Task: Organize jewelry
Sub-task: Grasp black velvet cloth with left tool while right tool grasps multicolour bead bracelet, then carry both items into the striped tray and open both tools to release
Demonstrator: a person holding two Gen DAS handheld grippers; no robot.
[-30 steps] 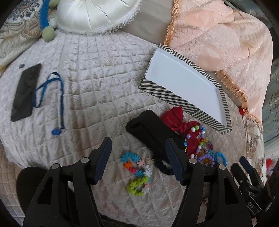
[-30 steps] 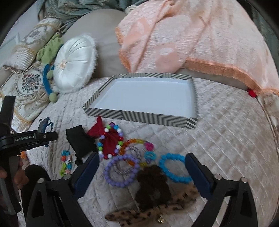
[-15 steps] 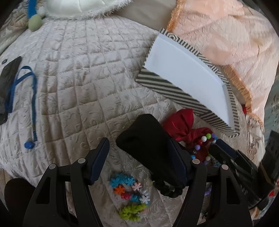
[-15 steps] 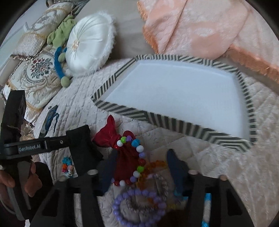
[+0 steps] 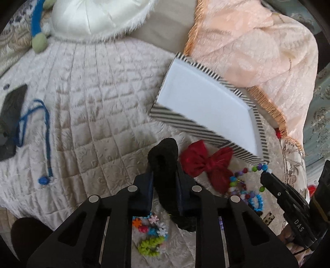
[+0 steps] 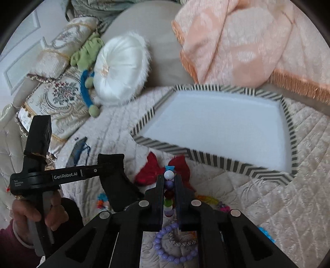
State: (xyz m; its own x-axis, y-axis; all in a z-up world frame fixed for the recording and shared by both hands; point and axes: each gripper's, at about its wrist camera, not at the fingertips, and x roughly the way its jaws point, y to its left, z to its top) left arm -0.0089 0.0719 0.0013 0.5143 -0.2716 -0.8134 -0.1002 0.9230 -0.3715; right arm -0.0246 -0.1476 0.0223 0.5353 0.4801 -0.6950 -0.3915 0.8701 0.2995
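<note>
My left gripper [image 5: 164, 175] is shut on a black fabric hair band [image 5: 165, 156] and holds it above the quilt; it also shows in the right wrist view [image 6: 115, 181]. My right gripper [image 6: 169, 181] is shut on a multicoloured bead bracelet [image 6: 169, 191], its beads lined up between the fingers. A red bow [image 5: 206, 162] lies just before the striped tray [image 5: 185, 123], whose white inside is bare. The tray also shows in the right wrist view [image 6: 206, 156]. A purple bead bracelet [image 6: 175, 247] and a snowflake-bead bracelet [image 5: 152, 237] lie on the quilt.
A black phone [image 5: 10, 109] with a blue lanyard [image 5: 41, 132] lies at the left. A white round cushion [image 5: 97, 18] sits at the back. A peach blanket [image 5: 257, 45] is behind the tray. A turquoise bracelet [image 5: 255, 202] lies near the right gripper.
My left gripper has shut on the black hair band and lifted it. My right gripper has shut on the multicoloured bead bracelet.
</note>
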